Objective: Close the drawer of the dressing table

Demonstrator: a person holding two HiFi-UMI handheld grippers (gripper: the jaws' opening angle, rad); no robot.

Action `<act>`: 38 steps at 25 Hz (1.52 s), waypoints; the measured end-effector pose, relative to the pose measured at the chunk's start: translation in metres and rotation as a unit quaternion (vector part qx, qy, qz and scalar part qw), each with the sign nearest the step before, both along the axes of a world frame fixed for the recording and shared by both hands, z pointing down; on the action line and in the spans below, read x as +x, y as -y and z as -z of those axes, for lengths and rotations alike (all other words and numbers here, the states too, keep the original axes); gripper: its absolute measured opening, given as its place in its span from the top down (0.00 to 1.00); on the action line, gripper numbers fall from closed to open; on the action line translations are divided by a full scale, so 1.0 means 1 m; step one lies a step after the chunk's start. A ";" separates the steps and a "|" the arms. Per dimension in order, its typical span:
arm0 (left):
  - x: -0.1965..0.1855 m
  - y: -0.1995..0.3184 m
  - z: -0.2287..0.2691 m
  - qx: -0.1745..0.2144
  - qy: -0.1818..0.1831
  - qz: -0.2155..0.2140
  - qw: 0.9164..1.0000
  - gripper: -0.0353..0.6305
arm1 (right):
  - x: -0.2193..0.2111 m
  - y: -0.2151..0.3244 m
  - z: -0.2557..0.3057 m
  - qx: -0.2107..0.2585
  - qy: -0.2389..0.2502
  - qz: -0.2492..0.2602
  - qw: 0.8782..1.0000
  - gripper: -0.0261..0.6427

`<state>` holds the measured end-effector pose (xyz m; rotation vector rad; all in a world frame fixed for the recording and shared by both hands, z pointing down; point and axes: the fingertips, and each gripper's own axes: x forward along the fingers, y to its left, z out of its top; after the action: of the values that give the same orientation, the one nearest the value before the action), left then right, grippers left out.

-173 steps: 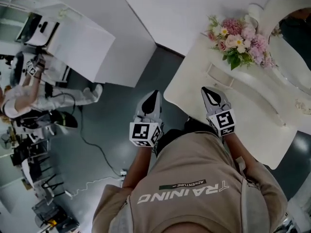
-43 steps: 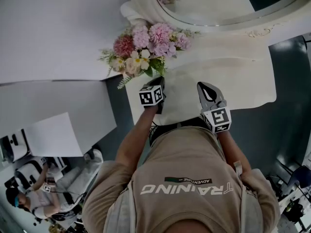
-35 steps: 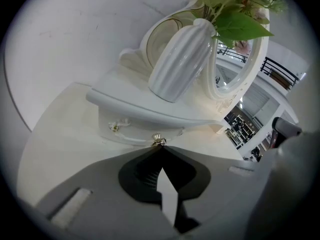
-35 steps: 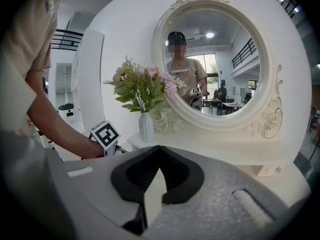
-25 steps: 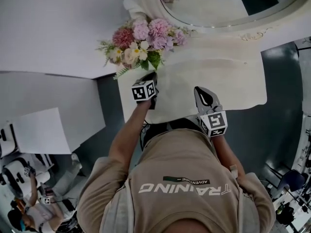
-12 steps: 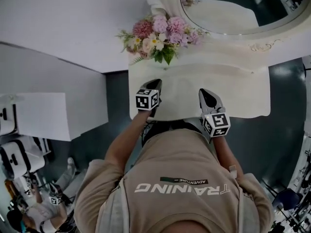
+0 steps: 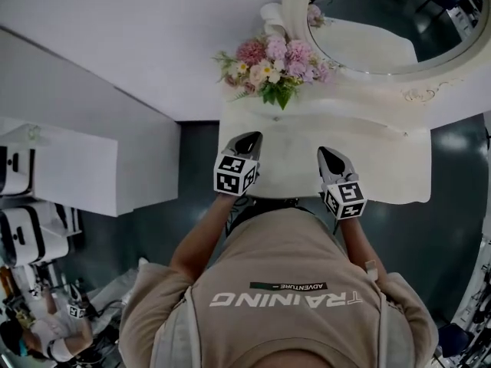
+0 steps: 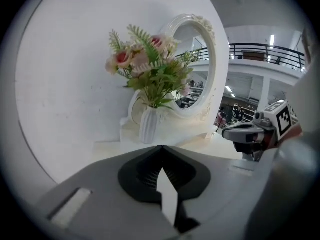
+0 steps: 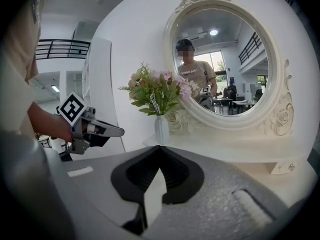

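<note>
The cream dressing table (image 7: 391, 159) stands straight ahead, with an oval mirror (image 7: 383, 14) and a white vase of pink flowers (image 7: 276, 64) at its back. Its drawer is hidden under the front edge and behind the person's body. My left gripper (image 7: 251, 137) hovers over the table's front left part, jaws shut and empty. My right gripper (image 7: 326, 153) hovers over the front middle, also shut and empty. In the left gripper view the shut jaws (image 8: 161, 147) point at the vase (image 8: 148, 125). In the right gripper view the shut jaws (image 9: 159, 147) face the mirror (image 9: 225, 59).
A white wall runs behind and to the left of the table. A white cabinet (image 7: 69, 171) stands on the grey floor (image 7: 192, 167) at the left. Another person (image 7: 42, 332) sits at the lower left. More grey floor (image 7: 460, 205) lies to the right.
The head view has swung so the table sits square in front. The left gripper has drawn back from beside the flowers to the table's front edge; the right gripper kept its place over the front.
</note>
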<state>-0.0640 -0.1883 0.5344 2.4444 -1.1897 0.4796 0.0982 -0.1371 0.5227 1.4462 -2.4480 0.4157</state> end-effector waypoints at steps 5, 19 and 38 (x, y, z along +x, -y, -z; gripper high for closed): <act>-0.001 -0.005 0.031 0.027 -0.013 0.000 1.000 0.92 | -0.012 0.003 0.010 0.010 0.004 0.023 1.000 0.96; -0.001 -0.003 0.098 0.108 -0.021 0.007 0.994 0.92 | -0.011 0.015 0.115 0.145 -0.051 0.037 0.987 0.96; 0.001 0.015 0.198 0.216 -0.054 0.022 0.975 0.92 | -0.014 0.030 0.196 0.220 -0.068 0.054 0.972 0.96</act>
<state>-0.0633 -0.2029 0.3368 2.7495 -1.4192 0.0732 0.0837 -0.1668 0.3263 1.4254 -2.5936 -0.2598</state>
